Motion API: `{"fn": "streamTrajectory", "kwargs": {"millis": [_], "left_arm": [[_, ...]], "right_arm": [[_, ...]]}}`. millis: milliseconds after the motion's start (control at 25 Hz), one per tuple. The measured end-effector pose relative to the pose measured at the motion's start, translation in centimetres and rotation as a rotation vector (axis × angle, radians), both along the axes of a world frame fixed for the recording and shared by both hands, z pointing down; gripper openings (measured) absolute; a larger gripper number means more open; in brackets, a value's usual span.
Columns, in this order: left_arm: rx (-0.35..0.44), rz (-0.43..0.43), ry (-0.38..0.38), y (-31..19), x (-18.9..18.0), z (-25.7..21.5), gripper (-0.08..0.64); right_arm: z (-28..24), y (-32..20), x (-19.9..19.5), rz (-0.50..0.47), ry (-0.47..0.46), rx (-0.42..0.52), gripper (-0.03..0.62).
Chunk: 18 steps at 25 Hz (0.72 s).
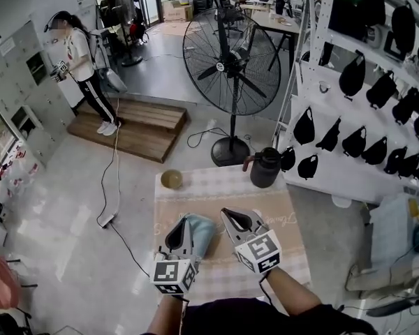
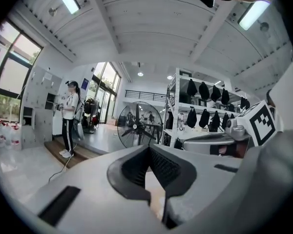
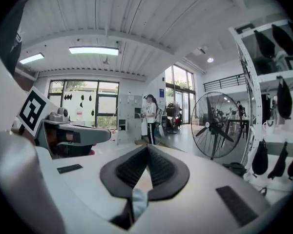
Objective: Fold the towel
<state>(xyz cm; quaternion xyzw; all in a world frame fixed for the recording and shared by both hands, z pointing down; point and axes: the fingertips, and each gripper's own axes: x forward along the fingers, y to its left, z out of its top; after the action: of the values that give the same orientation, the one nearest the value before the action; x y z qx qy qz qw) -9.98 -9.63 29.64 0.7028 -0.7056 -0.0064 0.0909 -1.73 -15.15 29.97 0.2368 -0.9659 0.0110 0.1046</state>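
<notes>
Over the table, head view: a light-blue towel (image 1: 201, 234) hangs bunched in the air between the two grippers, above a table (image 1: 216, 187) laid with a pale striped cover.
Left gripper, head view: the left gripper (image 1: 184, 220) is just beside the towel's upper edge, its marker cube toward the person.
Right gripper, head view: the right gripper (image 1: 226, 213) sits close to the left one, tip pointing at the towel's other top corner.
Table's far end: a small bowl (image 1: 171, 179) and a dark jug (image 1: 265, 167) stand well apart from the towel.
Left gripper view: the jaws are clenched tip to tip. A pale sliver shows in the seam low down, which I take for the towel's edge pinched there.
Right gripper view: the jaws are clenched too, and a tuft of light-blue towel (image 3: 138, 202) is nipped between the pads near their base.
Step in hand: judging by the raised, gathered cloth, the towel is held by two corners and not yet laid out for a fold.
Next move calls for: drawing the grippers apart to stretch the top edge taut, then lowering the cloth flat onto the cover, short of the bowl and jug.
Risk: the right grip is thin, so a sharp tug could slip that corner free.
</notes>
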Motion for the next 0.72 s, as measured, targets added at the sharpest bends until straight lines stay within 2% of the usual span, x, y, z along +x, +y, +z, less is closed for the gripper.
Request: {"fn": "streamTrajectory", "kwargs": {"millis": [280,440,720], "left_arm": [[0.065,0.018,-0.027,-0.4,0.1,-3.5,0.005],[0.078,0.026,-0.05,-0.5,0.5,-4.0,0.005],[0.071,0.037,-0.043,-1.0,1.1,-3.6,0.005]], "right_arm": [[-5.2,-1.0,1.8,0.07,-0.051,0.135,0.002],[-5.2,-1.0,2.1,0.082,-0.062,0.129,0.002],[-5.3,-1.4,2.5,0.087,-0.071,0.127,0.002]]}}
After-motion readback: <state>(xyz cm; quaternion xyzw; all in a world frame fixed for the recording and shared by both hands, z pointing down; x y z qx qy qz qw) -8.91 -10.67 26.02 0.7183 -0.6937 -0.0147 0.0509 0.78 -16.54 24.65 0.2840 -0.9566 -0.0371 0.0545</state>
